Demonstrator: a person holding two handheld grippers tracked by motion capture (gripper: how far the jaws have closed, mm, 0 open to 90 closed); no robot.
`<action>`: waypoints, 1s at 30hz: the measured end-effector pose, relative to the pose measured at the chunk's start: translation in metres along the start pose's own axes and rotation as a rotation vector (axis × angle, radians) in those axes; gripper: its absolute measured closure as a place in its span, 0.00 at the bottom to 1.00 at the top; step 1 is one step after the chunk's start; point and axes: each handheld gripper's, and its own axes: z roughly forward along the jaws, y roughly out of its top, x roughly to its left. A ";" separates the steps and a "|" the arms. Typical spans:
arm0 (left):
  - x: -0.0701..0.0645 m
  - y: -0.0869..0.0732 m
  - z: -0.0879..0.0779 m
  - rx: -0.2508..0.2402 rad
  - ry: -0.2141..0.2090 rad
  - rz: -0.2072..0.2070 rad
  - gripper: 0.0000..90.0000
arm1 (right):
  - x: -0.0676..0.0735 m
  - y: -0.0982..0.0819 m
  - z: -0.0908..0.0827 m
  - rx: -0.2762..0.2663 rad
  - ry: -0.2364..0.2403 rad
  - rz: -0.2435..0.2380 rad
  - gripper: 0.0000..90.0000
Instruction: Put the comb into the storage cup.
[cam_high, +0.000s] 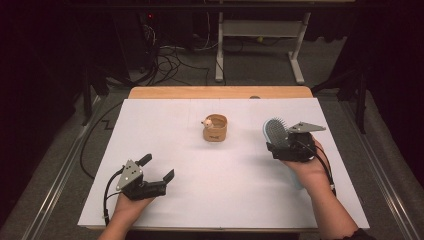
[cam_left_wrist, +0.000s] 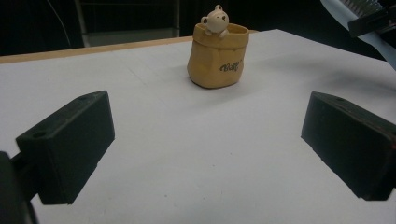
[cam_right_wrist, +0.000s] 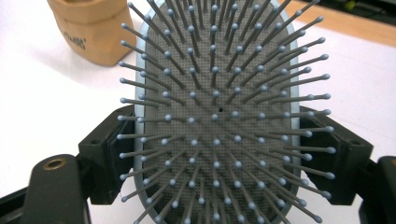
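Two grippers worked over the white tabletop (cam_high: 165, 125): the right gripper (cam_high: 292, 145), near its right edge, clamped a blue hairbrush (cam_high: 276, 131) by the head, while the left gripper (cam_high: 150, 176) gaped empty near the front-left corner. Held across its rounded rim, the brush could twist loose, and a careless swing might topple the small bear pot (cam_high: 215, 127) at the middle.

Hairbrush (cam_right_wrist: 219, 116) handle out of frame; pouch (cam_right_wrist: 91, 30) top cropped.

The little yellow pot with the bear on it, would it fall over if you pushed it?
Probably not easily: the pot looks squat and bulges wide at the bottom, so a low push would likely slide it on the smooth white table. It looks hard and glazed, so it may be breakable, and the bear on the rim could chip.
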 end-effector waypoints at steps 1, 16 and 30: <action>0.000 0.000 0.000 0.000 0.002 0.001 0.04 | 0.000 0.000 -0.001 -0.016 0.003 0.004 0.23; -0.002 0.001 -0.001 0.002 0.001 0.012 0.03 | 0.006 -0.008 -0.011 -0.147 0.007 0.034 0.23; -0.003 0.000 -0.002 0.002 0.012 0.025 0.00 | 0.010 -0.010 -0.025 -0.289 0.003 0.039 0.23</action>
